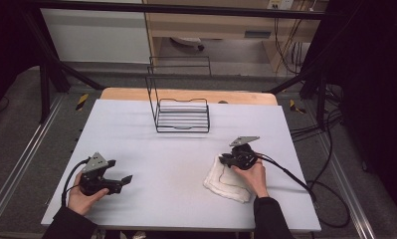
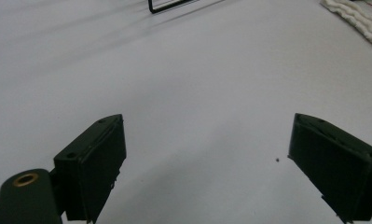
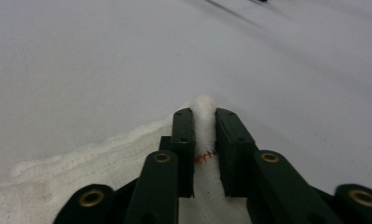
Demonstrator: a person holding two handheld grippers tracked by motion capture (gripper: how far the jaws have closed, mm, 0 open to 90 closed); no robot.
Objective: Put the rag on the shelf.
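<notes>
A white folded cloth (image 1: pixel 227 185) lies on the grey table (image 1: pixel 176 149) at the front right. My right gripper (image 1: pixel 223 160) sits at the cloth's far left corner, jaws pointing left. In the right gripper view the right gripper (image 3: pixel 203 114) is shut on that corner of the cloth (image 3: pixel 104 158), and a raised ridge of fabric with a bit of red stitching (image 3: pixel 205 157) is pinched between the pads. My left gripper (image 1: pixel 120 170) rests near the front left, held in a hand, jaws wide apart. Bare table shows between the jaws of the left gripper (image 2: pixel 208 120).
A black wire rack (image 1: pixel 182 117) stands at the back middle of the table, its tall frame rising at the far side. The cloth's edge (image 2: pixel 356 18) and the rack's foot (image 2: pixel 169 5) appear far off in the left gripper view. Cables (image 1: pixel 305 184) trail off the table's right edge.
</notes>
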